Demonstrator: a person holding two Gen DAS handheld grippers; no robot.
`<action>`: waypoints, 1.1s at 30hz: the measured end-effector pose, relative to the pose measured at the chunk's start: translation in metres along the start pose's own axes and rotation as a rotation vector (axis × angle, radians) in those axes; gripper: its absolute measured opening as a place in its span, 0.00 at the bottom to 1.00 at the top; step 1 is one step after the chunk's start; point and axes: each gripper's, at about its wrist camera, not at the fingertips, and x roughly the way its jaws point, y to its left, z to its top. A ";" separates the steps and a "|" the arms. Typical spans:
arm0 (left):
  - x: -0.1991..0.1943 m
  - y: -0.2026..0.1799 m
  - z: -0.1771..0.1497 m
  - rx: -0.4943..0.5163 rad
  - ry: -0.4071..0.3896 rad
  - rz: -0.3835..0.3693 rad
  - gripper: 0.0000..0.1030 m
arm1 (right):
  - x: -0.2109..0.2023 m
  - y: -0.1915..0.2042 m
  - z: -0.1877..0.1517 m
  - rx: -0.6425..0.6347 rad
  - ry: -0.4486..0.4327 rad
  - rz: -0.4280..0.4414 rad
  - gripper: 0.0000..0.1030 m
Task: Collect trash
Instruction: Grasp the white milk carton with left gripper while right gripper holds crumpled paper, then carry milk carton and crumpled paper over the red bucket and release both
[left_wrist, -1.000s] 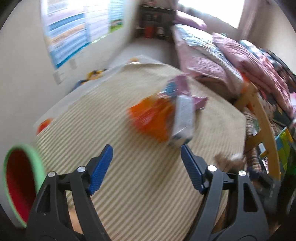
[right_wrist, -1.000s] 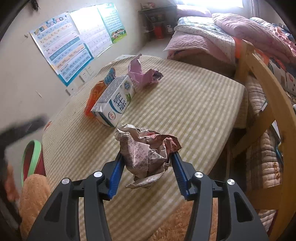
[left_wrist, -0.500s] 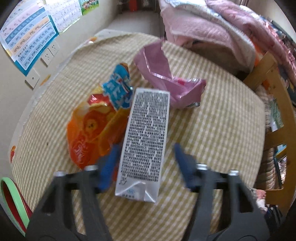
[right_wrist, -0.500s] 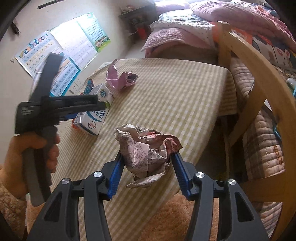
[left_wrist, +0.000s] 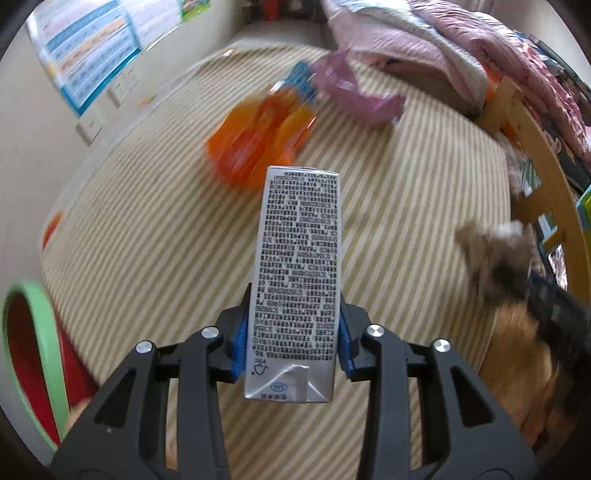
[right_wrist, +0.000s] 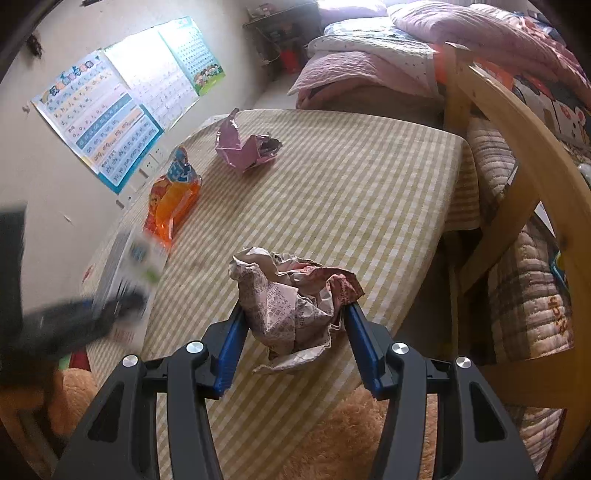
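My left gripper (left_wrist: 291, 338) is shut on a silver milk carton (left_wrist: 297, 266), lifted clear of the striped tablecloth (left_wrist: 155, 236). The same carton (right_wrist: 129, 266) shows blurred at the left of the right wrist view, with the left gripper (right_wrist: 88, 314) around it. An orange snack bag (left_wrist: 258, 144) and a crumpled pink wrapper (left_wrist: 354, 96) lie farther back on the table. My right gripper (right_wrist: 295, 325) is shut on a crumpled ball of printed paper (right_wrist: 291, 302), held over the table's near edge.
A red bin with a green rim (left_wrist: 33, 354) stands at the lower left below the table. A wooden chair frame (right_wrist: 517, 155) and a bed with pink quilts (right_wrist: 369, 55) are on the right. Posters (right_wrist: 110, 110) hang on the left wall.
My left gripper dropped over the milk carton, shut on it and lifted it off the table, away from the orange bag. The right gripper still holds the paper ball.
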 end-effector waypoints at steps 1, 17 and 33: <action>0.000 0.004 -0.007 -0.011 0.006 0.006 0.35 | 0.000 0.001 0.000 -0.005 0.000 0.001 0.51; -0.002 0.017 -0.024 -0.086 -0.022 0.005 0.45 | 0.003 0.018 -0.004 -0.070 0.012 0.005 0.66; -0.015 0.022 -0.028 -0.101 -0.065 -0.002 0.35 | -0.006 0.026 -0.005 -0.083 -0.004 0.033 0.39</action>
